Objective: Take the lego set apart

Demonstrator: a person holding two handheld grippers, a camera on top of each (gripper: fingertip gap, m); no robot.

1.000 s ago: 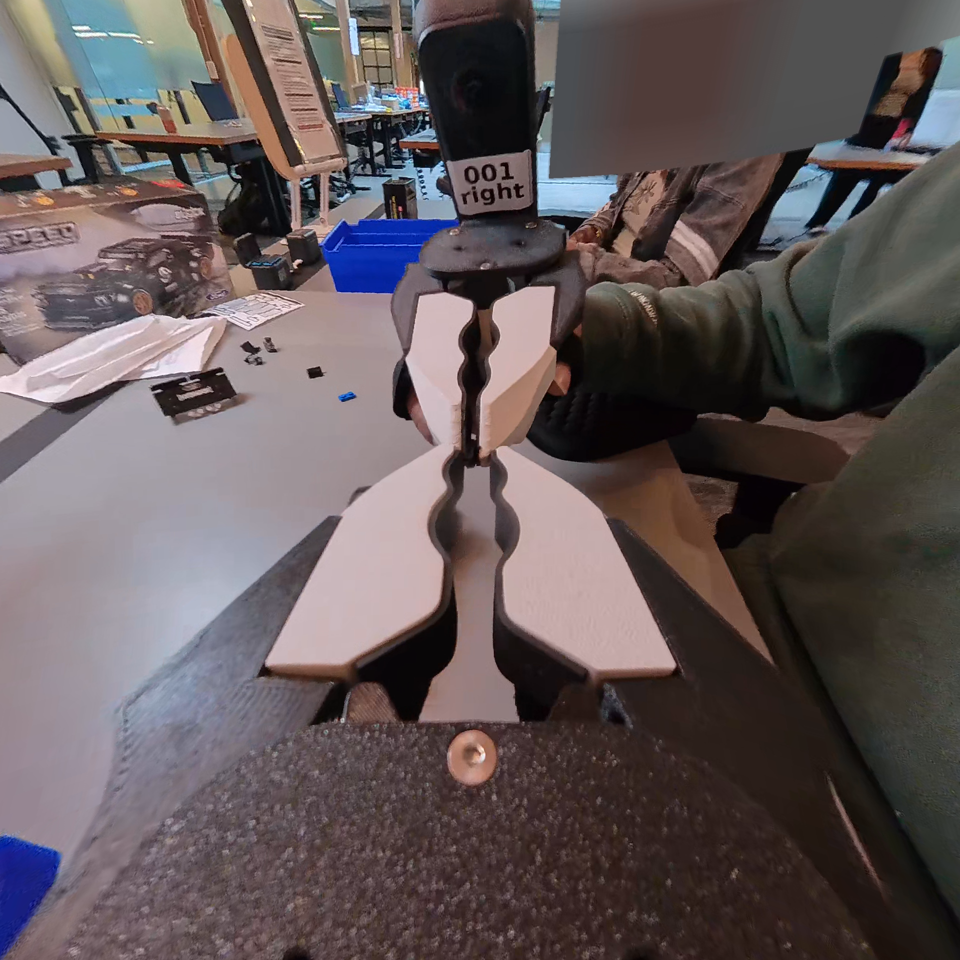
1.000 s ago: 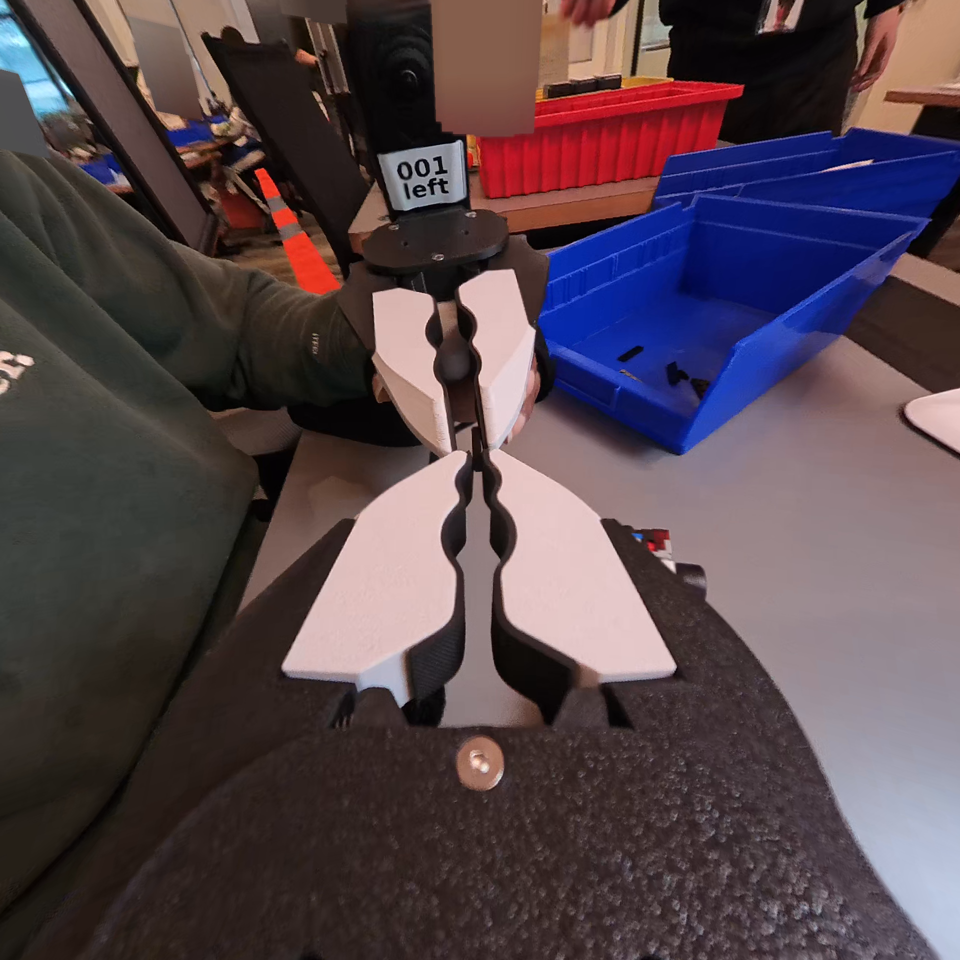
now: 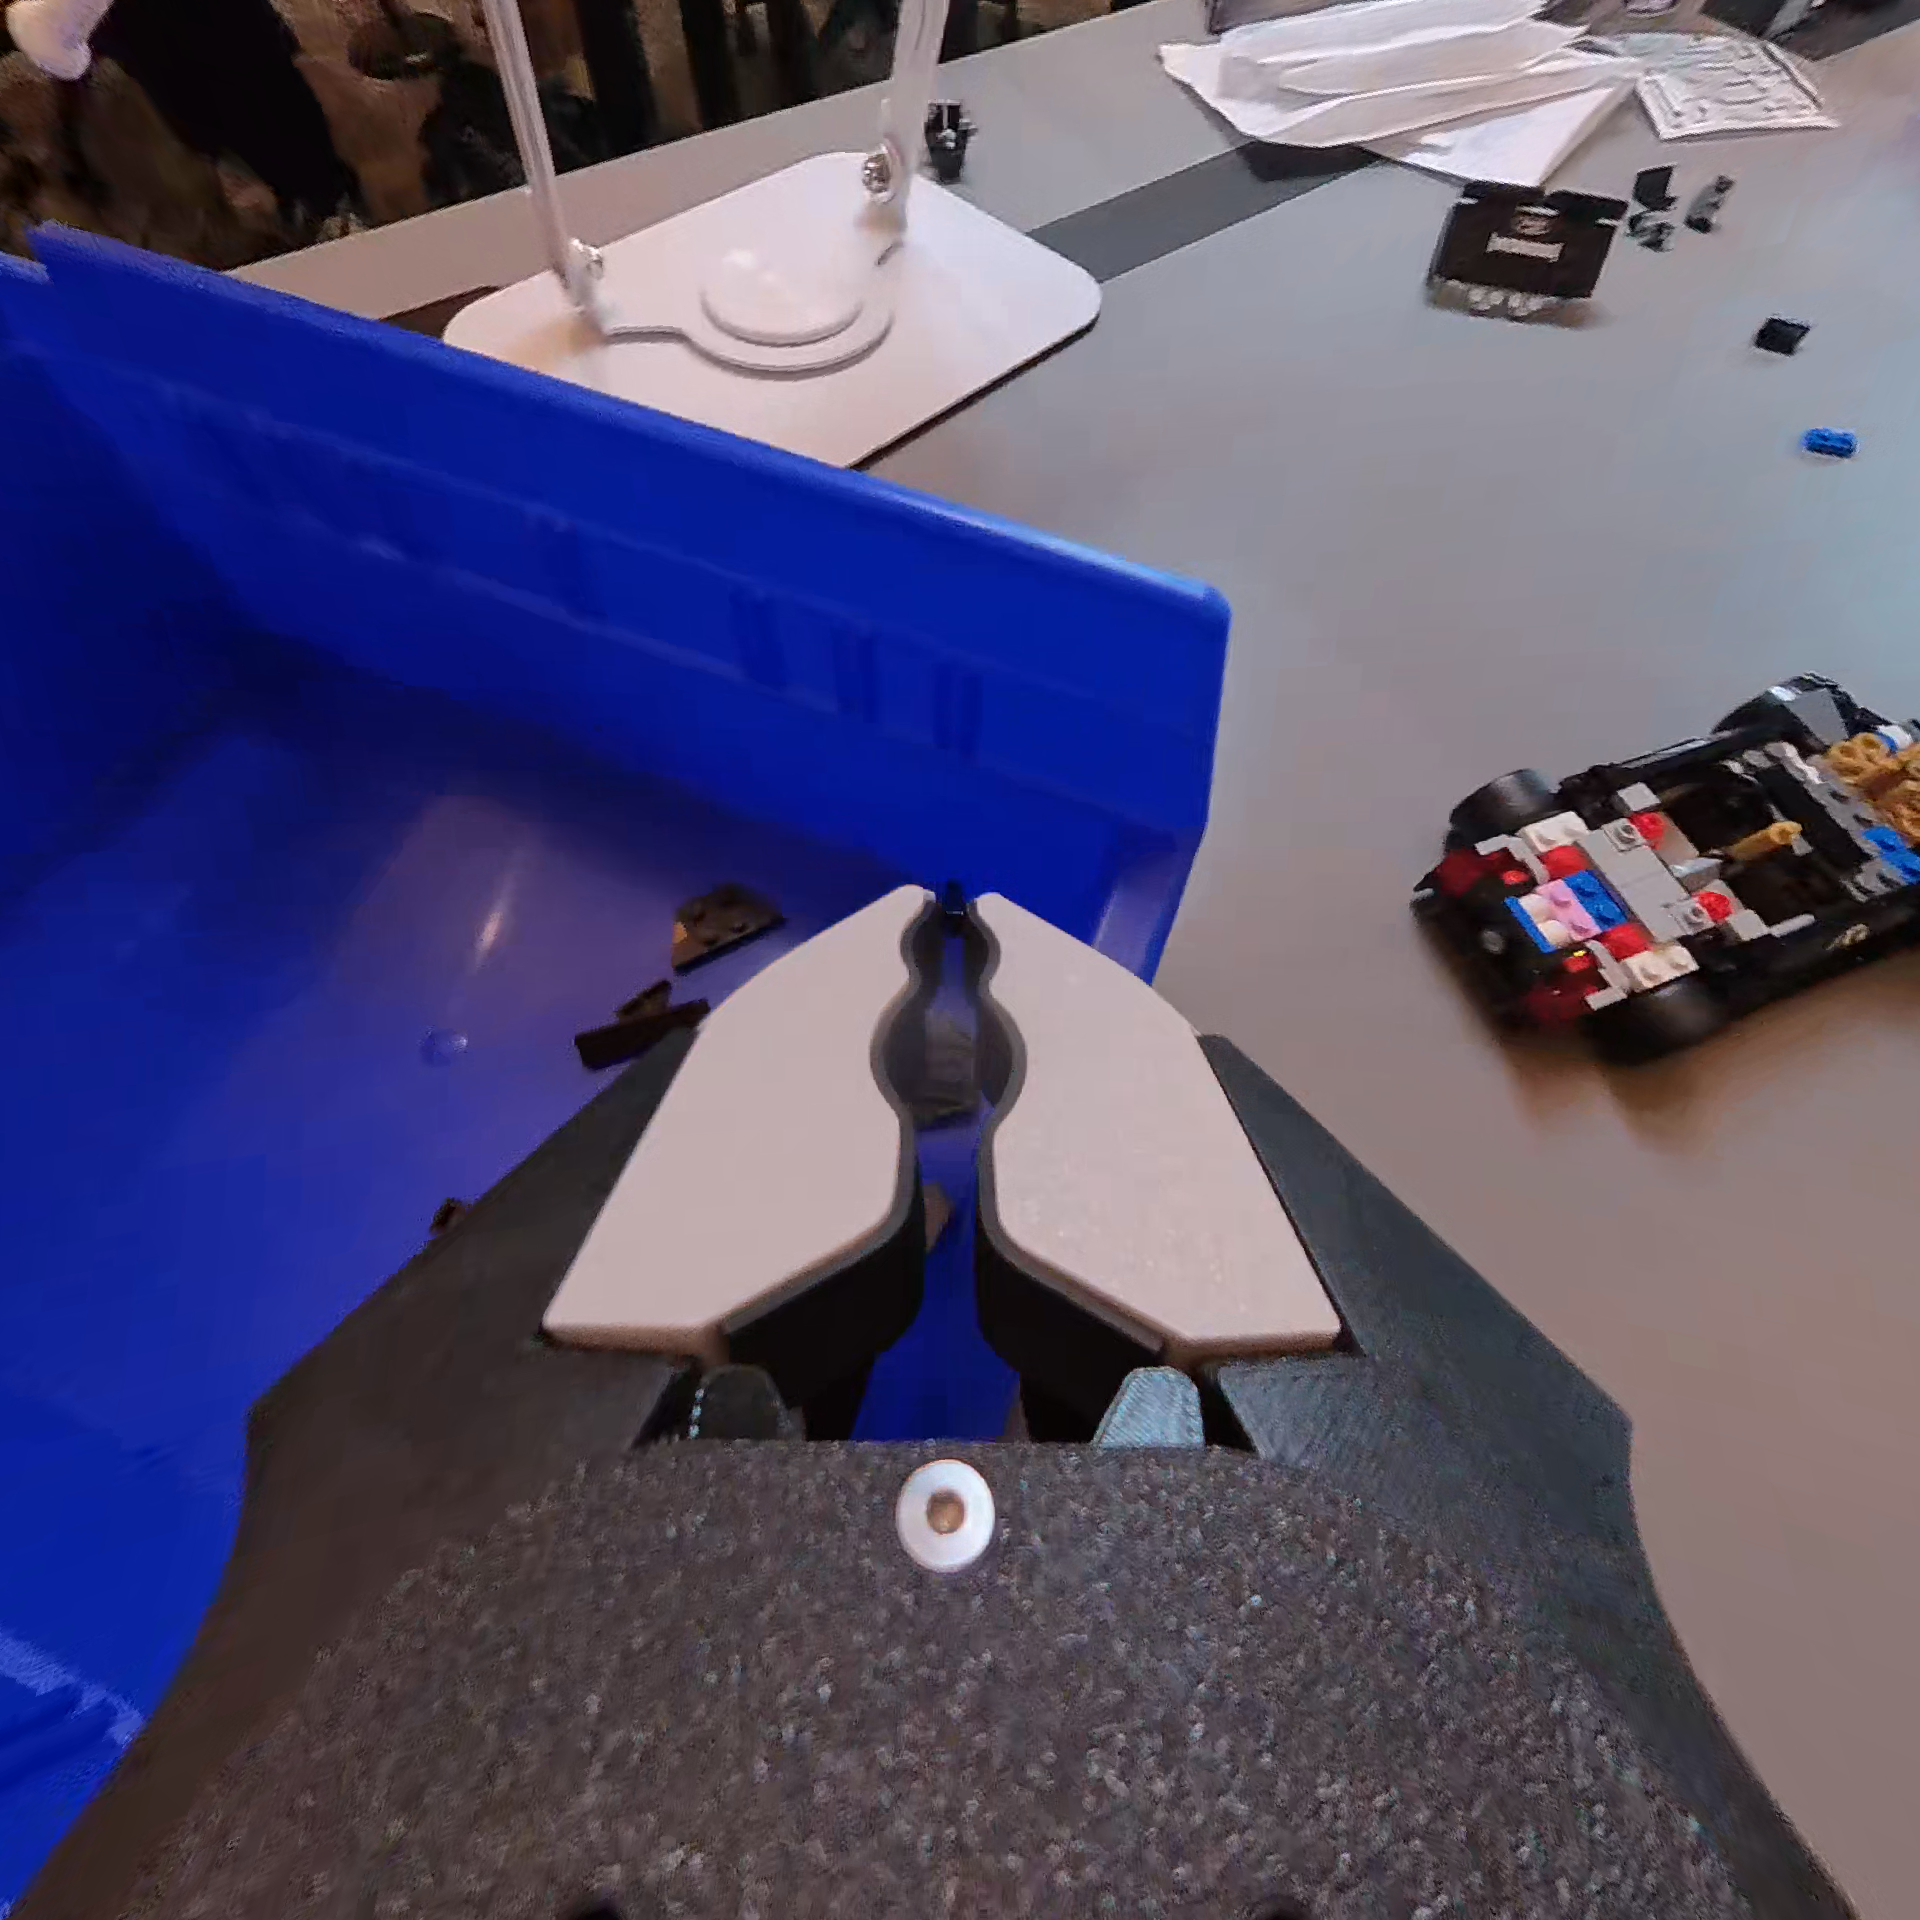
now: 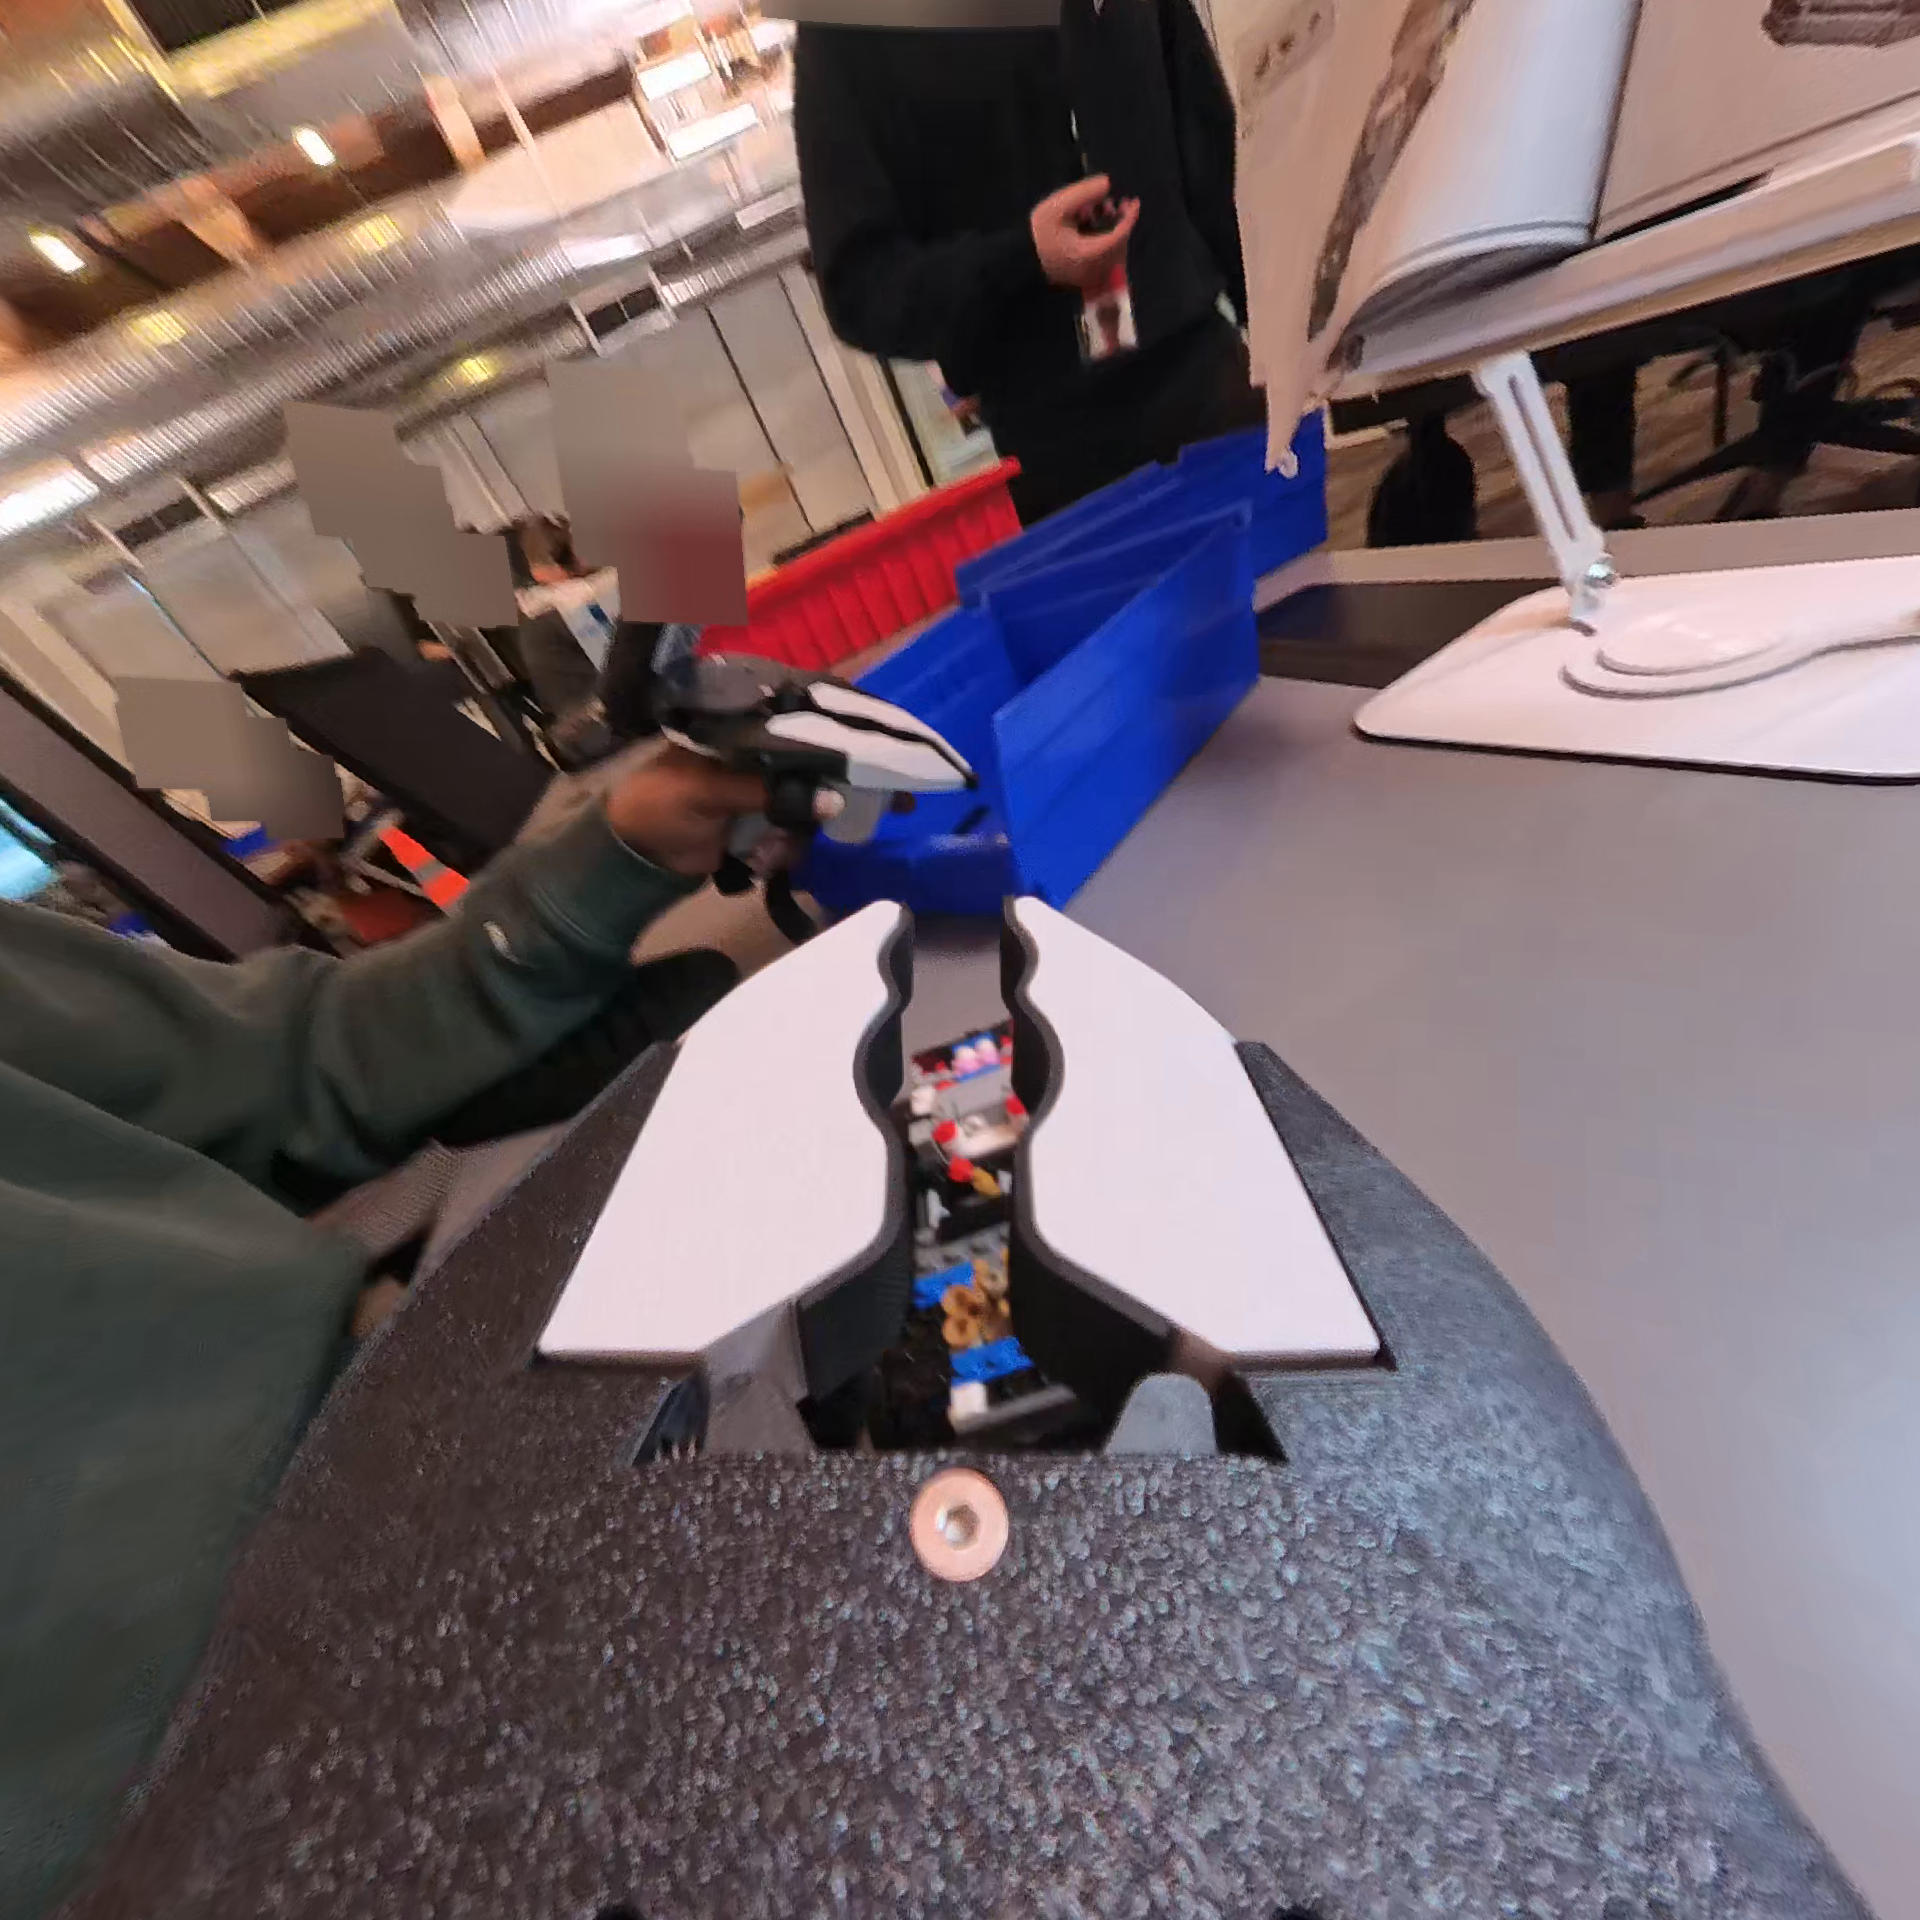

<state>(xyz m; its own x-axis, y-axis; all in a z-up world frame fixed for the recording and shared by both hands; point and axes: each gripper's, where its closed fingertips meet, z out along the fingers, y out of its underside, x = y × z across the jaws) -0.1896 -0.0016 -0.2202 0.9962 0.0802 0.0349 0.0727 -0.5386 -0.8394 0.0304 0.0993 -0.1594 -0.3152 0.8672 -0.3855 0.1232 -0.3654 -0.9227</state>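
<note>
Left gripper (image 3: 952, 912) hangs over the blue plastic bin (image 3: 665, 665), fingertips pinched on a tiny dark piece (image 3: 952, 921): the drop-off step. Right gripper (image 4: 956, 912), parted and empty, hovers above the half-stripped black lego car (image 3: 1683, 883) on the grey table (image 3: 1455, 582). Next comes releasing over the bin.

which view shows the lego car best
The left wrist view: the lego car lies whole on the grey table. The right wrist view shows only a strip of it between the right gripper fingers.
</note>
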